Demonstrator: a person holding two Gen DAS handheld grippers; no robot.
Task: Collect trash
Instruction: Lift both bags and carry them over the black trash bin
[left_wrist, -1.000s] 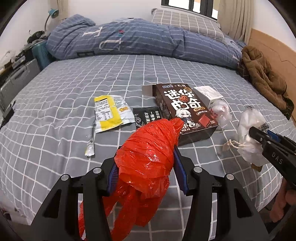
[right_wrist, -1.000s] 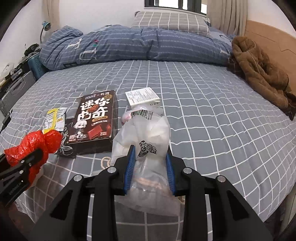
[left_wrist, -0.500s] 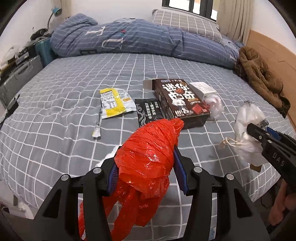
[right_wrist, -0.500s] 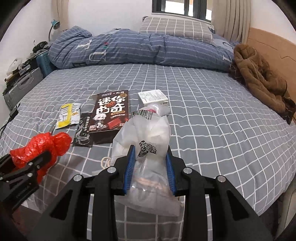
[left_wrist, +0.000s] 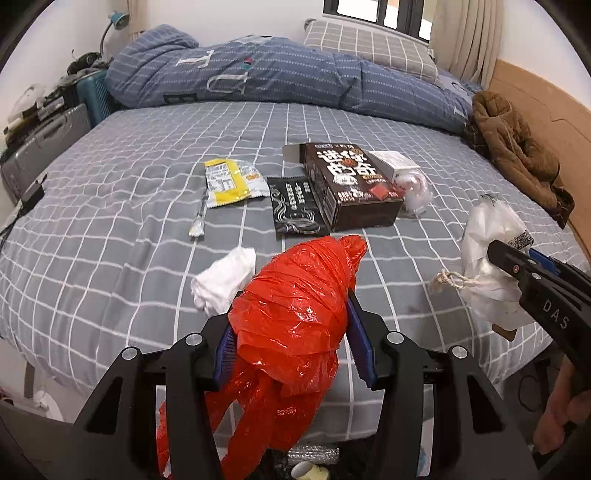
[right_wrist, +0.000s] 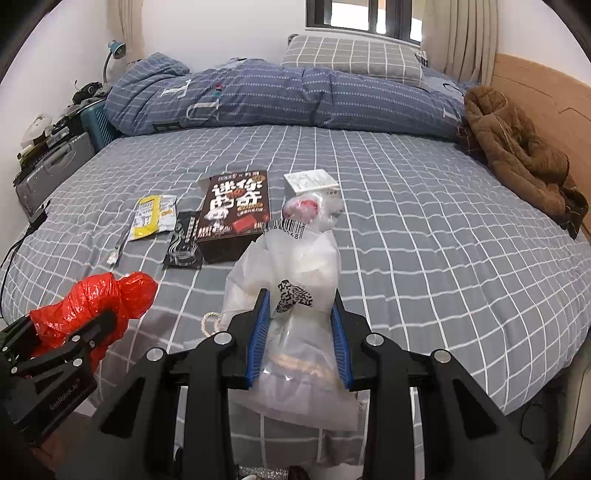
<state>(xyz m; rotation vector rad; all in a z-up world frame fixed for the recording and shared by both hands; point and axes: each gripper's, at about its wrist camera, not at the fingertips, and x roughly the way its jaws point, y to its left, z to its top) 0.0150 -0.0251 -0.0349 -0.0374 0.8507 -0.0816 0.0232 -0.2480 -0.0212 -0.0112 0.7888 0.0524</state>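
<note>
Crinkly red plastic bag (left_wrist: 291, 310) bunched in the left gripper's (left_wrist: 291, 347) closed fingers; filmy white bag (right_wrist: 295, 314) pinched by the right gripper (right_wrist: 297, 345), both near the bed's (right_wrist: 424, 240) checked edge.

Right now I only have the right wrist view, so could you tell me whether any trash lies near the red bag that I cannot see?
Observer: Yes, a crumpled white tissue lies on the bed, just left of the red bag.
Operator: Thank you. How is the left claw holding that bag?
Observer: The left claw is shut around the bundle's middle, and loose red tails hang below its pads.
</note>
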